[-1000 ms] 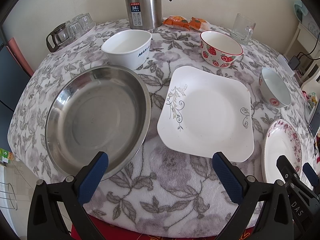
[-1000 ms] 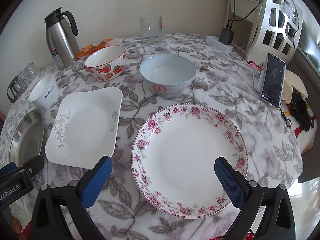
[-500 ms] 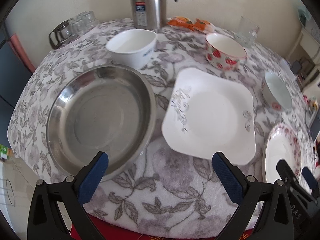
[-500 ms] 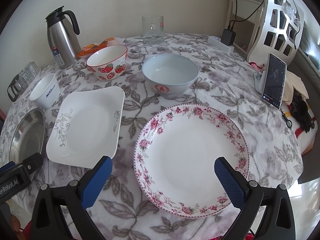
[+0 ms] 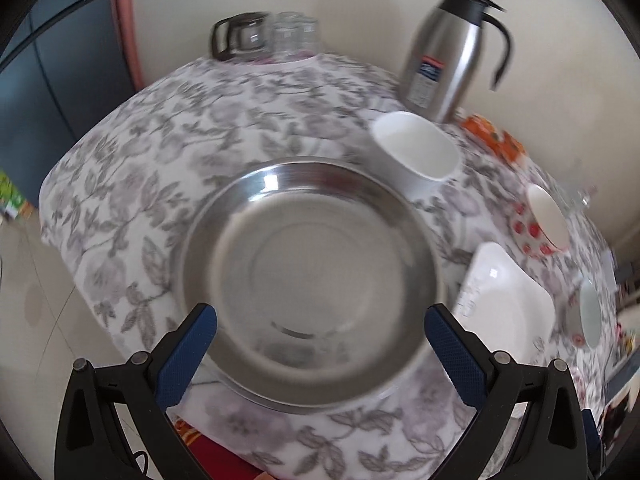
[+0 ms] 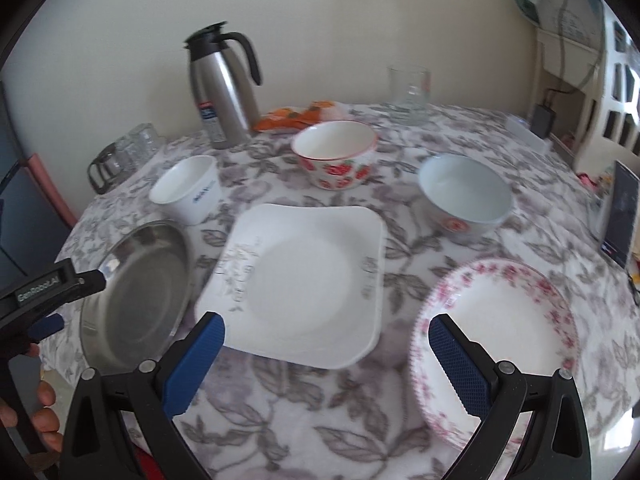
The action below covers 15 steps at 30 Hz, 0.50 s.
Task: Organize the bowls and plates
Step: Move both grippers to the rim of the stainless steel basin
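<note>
A round steel plate [image 5: 308, 276] lies at the table's near left edge; it also shows in the right wrist view [image 6: 136, 292]. My left gripper [image 5: 320, 356] is open and empty, its blue pads either side of the plate's near rim. A white square plate [image 6: 296, 284] lies in the middle, with my open, empty right gripper [image 6: 326, 360] just in front of it. A pink-flowered round plate [image 6: 500, 336] lies to the right. Behind stand a white bowl [image 6: 188, 188], a strawberry bowl [image 6: 334, 154] and a pale blue bowl [image 6: 466, 196].
A steel thermos jug [image 6: 222, 88], a glass mug [image 6: 408, 92], orange snack packets [image 6: 296, 114] and a glass pot with cups [image 6: 120, 156] stand along the back. A phone [image 6: 620, 216] stands at the right edge. A floral cloth [image 6: 312, 408] covers the table.
My left gripper has swung left and now centres on the steel plate. My right gripper has swung left from the flowered plate toward the square plate. No dish has moved.
</note>
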Available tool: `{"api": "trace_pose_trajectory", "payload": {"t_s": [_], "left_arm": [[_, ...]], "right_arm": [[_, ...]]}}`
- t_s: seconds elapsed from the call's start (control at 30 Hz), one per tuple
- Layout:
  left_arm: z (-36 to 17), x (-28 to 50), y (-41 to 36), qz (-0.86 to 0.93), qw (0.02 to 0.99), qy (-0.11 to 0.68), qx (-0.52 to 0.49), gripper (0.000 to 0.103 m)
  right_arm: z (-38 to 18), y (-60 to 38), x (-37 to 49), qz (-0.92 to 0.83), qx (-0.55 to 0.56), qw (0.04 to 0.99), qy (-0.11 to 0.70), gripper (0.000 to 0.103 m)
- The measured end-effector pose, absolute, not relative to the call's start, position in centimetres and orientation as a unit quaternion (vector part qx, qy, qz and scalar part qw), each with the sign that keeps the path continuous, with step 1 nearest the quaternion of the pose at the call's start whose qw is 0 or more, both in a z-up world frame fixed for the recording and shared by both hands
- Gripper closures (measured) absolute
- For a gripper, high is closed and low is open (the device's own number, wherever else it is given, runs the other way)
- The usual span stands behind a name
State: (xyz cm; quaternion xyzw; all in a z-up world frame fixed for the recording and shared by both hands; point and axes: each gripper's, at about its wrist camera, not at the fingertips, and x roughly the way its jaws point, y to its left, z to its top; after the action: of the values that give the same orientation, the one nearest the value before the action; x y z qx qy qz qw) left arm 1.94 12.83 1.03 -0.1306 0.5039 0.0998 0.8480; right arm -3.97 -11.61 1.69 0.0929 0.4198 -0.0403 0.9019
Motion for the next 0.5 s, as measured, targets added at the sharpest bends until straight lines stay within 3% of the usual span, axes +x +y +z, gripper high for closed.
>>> {"api": "trace_pose_trajectory", "payload": {"t_s": [0.5], "left_arm": [[-0.9,2.4,20.9,0.173,0.826,0.501,-0.194,0.0]], "right_arm": [[-0.2,-4.1,-0.3,0.051,0.054,0.902,0.424,0.001]]}}
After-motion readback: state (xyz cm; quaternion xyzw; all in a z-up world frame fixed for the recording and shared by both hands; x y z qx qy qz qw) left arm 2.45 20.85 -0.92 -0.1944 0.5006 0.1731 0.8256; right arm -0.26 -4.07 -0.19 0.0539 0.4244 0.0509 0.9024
